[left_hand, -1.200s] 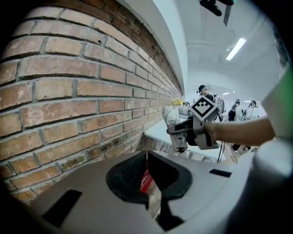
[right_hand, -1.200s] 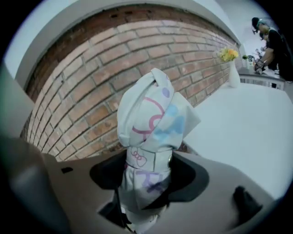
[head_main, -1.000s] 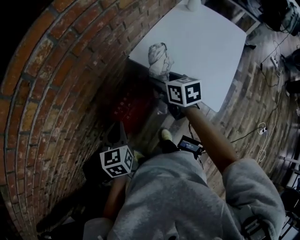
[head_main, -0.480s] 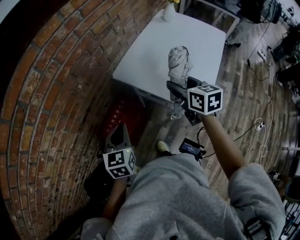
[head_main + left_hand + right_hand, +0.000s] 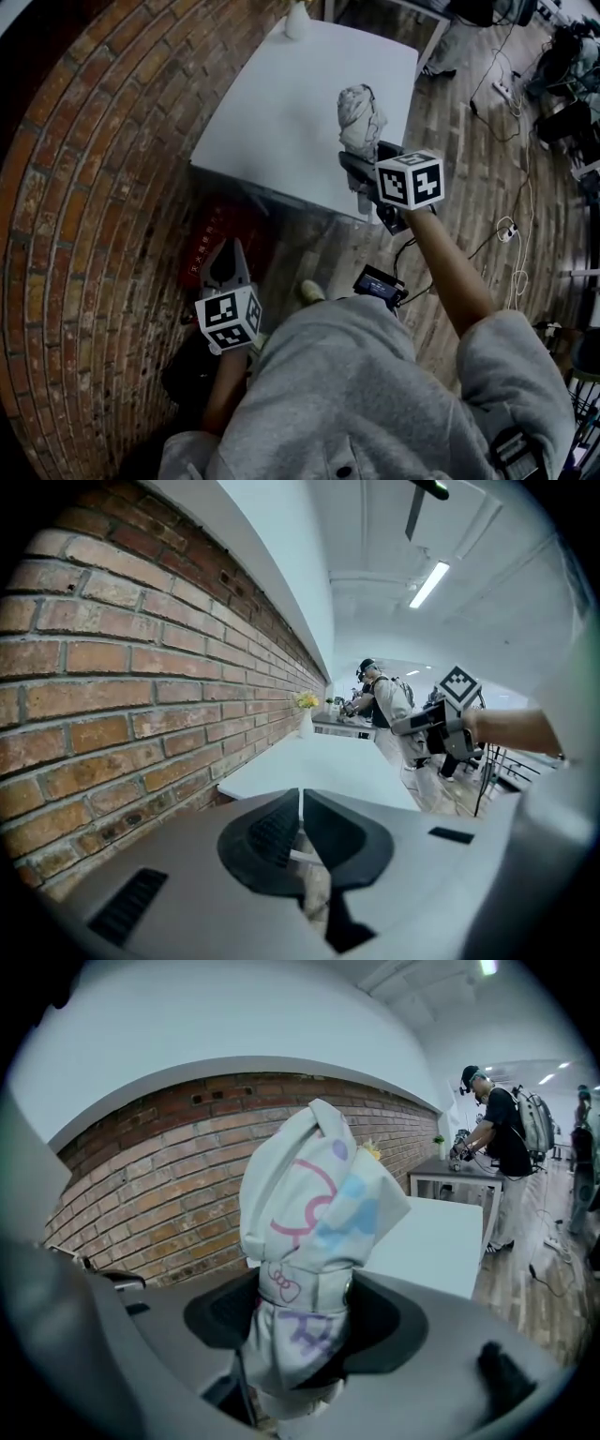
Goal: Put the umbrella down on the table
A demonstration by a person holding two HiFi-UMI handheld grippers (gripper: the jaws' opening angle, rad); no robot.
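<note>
My right gripper [image 5: 364,171] is shut on a folded white umbrella [image 5: 358,111] with pink and blue prints, held upright over the near right edge of the white table [image 5: 281,112]. In the right gripper view the umbrella [image 5: 314,1241] stands between the jaws, which clamp its strapped lower part; the gripper [image 5: 302,1321] hides the handle. My left gripper [image 5: 225,270] hangs low beside the brick wall, well below the table, shut with nothing in it. Its jaws meet in the left gripper view [image 5: 300,825], which also shows the table [image 5: 328,771] ahead.
A curved brick wall [image 5: 84,187] runs along the left. A white vase [image 5: 296,19] with yellow flowers stands at the table's far corner. A red crate [image 5: 220,244] sits under the table. Cables [image 5: 511,253] lie on the wooden floor at right. A person [image 5: 502,1147] stands farther back.
My right gripper has carried the umbrella up and forward, from the table's near edge to over its right side. The left gripper stayed low by the wall.
</note>
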